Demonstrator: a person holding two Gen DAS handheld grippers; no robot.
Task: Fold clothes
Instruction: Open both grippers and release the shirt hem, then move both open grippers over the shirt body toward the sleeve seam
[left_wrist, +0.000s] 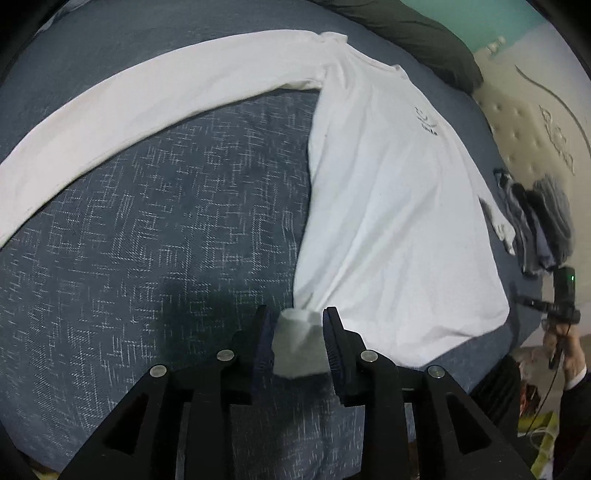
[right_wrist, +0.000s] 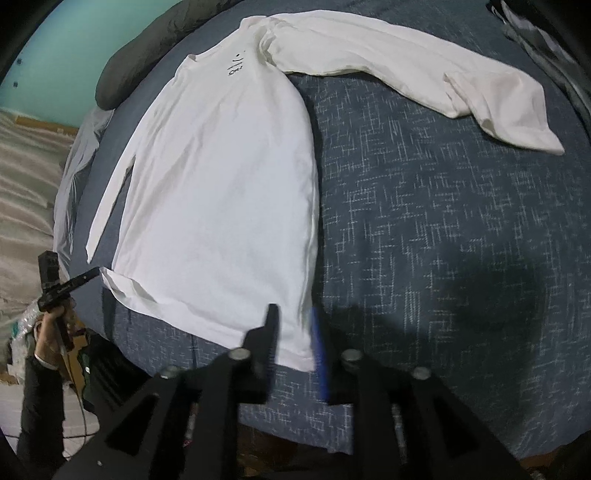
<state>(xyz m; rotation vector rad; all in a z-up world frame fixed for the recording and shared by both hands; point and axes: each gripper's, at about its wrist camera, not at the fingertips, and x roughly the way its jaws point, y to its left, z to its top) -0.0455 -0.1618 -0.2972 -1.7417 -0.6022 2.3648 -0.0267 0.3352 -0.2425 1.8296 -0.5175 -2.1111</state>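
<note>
A white long-sleeved shirt (left_wrist: 388, 206) lies flat on a blue cross-hatched bed cover (left_wrist: 166, 221), with one sleeve stretched out sideways. In the left wrist view my left gripper (left_wrist: 299, 321) stands open at a hem corner, and a bunched bit of that corner sits loosely between its fingers. In the right wrist view the shirt (right_wrist: 221, 192) lies the same way on the cover (right_wrist: 424, 221). My right gripper (right_wrist: 293, 317) is open there, astride the other hem corner, which lies flat between its fingers. Each view also shows the other gripper, hand-held, at the far hem corner: the right gripper (left_wrist: 532, 303) and the left gripper (right_wrist: 92, 275).
A dark pillow (left_wrist: 424, 37) (right_wrist: 129, 74) lies beyond the shirt's collar. A pile of grey and blue clothes (left_wrist: 539, 221) sits beside a quilted beige headboard (left_wrist: 524, 129). Dark fabric (right_wrist: 535, 37) lies past the outstretched sleeve. The bed's near edge runs just below both grippers.
</note>
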